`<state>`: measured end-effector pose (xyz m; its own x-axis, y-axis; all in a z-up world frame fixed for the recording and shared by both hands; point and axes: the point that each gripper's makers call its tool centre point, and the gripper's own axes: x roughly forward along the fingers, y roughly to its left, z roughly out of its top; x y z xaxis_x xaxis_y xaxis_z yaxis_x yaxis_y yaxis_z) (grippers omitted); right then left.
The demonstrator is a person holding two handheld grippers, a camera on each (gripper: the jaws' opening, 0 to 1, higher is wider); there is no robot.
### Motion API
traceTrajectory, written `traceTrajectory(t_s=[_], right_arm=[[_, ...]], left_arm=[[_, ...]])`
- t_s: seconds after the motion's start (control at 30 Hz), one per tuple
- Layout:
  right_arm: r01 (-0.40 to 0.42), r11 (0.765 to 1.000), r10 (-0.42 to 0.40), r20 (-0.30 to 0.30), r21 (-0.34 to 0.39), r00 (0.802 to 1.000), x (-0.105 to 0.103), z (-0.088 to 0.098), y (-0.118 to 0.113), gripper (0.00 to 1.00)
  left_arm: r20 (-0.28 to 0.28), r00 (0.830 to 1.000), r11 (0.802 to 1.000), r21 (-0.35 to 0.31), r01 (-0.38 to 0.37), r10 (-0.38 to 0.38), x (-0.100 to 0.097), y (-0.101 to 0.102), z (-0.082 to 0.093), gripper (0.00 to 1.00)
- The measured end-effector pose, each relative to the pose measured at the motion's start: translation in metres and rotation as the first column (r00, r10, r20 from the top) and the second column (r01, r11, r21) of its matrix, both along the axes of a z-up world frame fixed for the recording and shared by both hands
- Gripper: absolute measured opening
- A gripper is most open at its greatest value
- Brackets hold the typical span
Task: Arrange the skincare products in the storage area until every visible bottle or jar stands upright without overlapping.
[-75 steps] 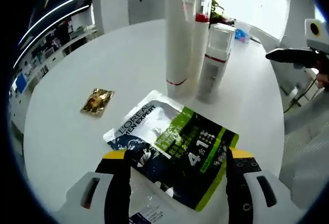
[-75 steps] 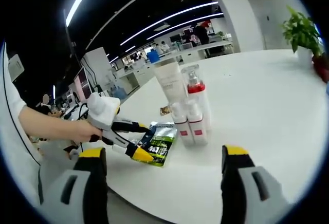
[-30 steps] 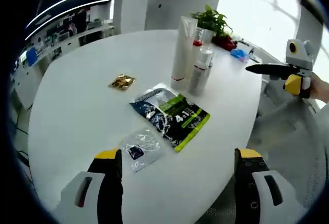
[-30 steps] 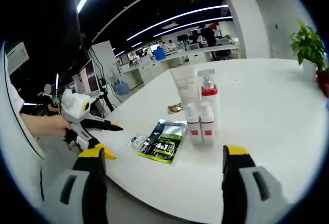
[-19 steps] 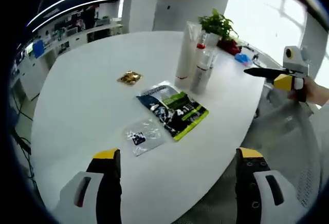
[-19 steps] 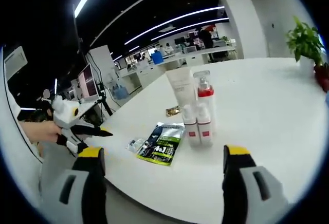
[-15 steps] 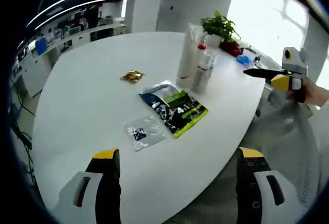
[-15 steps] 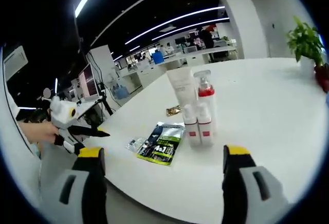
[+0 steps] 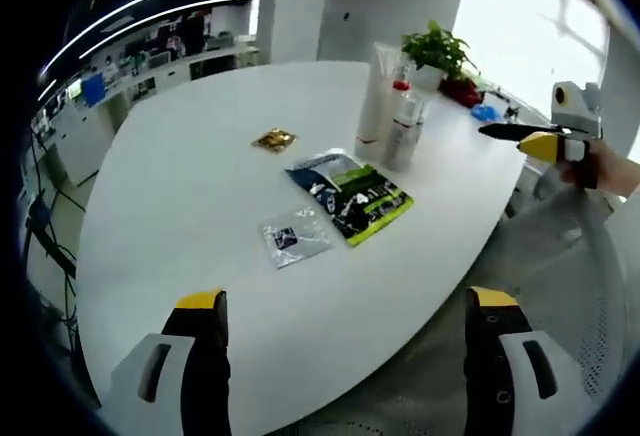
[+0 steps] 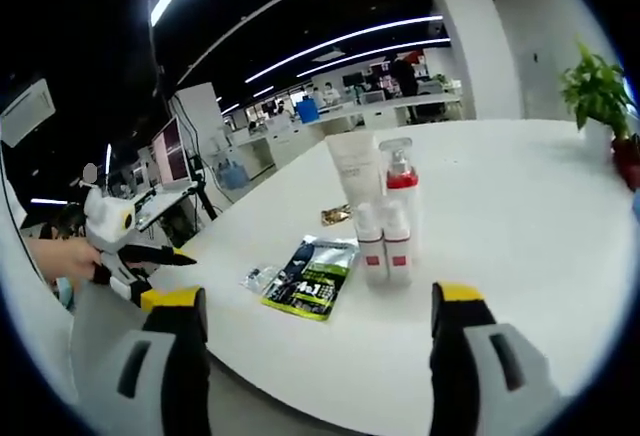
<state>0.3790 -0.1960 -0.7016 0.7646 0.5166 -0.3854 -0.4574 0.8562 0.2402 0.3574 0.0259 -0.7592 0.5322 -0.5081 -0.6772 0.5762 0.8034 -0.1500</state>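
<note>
Four skincare containers stand upright in a tight cluster on the white round table (image 9: 180, 186): a tall white tube (image 9: 378, 96), a red-collared pump bottle (image 9: 404, 96) and two small white bottles (image 10: 373, 241) with red bands. In the right gripper view the tube (image 10: 356, 171) and pump bottle (image 10: 401, 181) stand behind the small pair. A green-and-black sachet (image 9: 350, 194) lies flat in front of them. My left gripper (image 9: 346, 299) is open and empty, back off the table's edge. My right gripper (image 10: 315, 298) is also open and empty, short of the table.
A clear small packet (image 9: 293, 238) and a gold packet (image 9: 273, 139) lie flat near the sachet (image 10: 308, 281). A potted plant (image 9: 437, 51) stands at the far rim. The right gripper (image 9: 510, 138) enters from the right, the left gripper (image 10: 170, 261) from the left, each hand-held.
Both grippers have drawn back from the table, the left one away from over the sachet. The bottles, tube and packets have kept their places.
</note>
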Motion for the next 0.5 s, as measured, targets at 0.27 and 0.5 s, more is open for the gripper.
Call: traceTrajectory(t_s=[0.27, 0.5], right_arm=[[-0.011, 1.000, 0.011, -0.005, -0.001, 1.000, -0.001, -0.001, 0.002, 0.92], [-0.023, 1.000, 0.023, -0.004, 0.001, 1.000, -0.001, -0.001, 0.004, 0.92]], left_arm=[[0.011, 1.000, 1.000, -0.003, -0.015, 0.015, 0.004, -0.003, 0.005, 0.97], [0.013, 1.000, 1.000, 0.022, 0.016, -0.017, 0.016, -0.005, 0.003, 0.95]])
